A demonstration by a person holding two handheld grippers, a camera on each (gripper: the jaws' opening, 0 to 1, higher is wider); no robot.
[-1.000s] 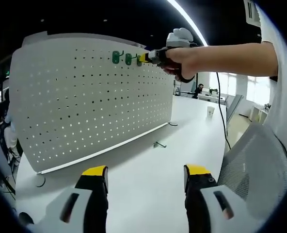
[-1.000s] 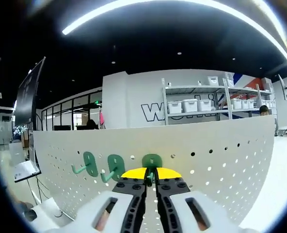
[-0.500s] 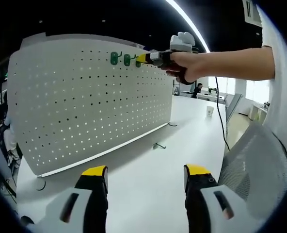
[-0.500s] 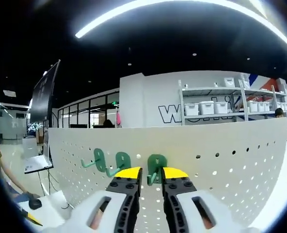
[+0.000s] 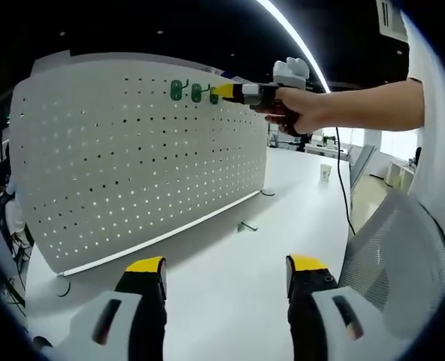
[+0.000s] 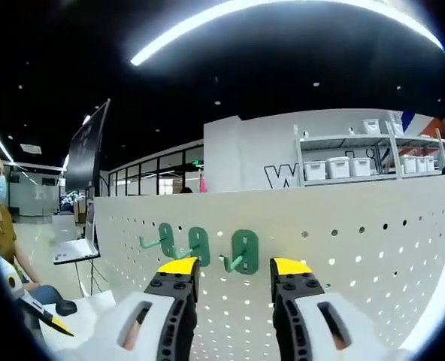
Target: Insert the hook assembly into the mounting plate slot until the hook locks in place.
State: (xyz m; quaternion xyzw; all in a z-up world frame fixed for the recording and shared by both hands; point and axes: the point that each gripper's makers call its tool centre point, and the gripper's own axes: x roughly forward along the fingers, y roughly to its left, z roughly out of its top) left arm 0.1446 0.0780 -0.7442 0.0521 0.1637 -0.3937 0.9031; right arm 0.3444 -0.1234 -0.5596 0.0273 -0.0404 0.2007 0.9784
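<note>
— Up top? Three green hooks [image 5: 192,92] seated on white pegboard [image 5: 132,150], right hand-held gripper [image 5: 224,91] beside them.

— Below? Left hand-held gripper [image 5: 226,274] gaping over white table [image 5: 230,256]; loose hook [image 5: 246,225] lying there.

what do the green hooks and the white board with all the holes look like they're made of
Green hooks: probably moulded plastic or coated metal; flat, even green with a soft matte look, rounded oval backplates. Three hang near the top edge.

Pegboard: likely painted or powder-coated sheet metal; thin, smooth off-white, regular punched round holes, standing upright on the table. The exact material cannot be confirmed by look alone.
</note>
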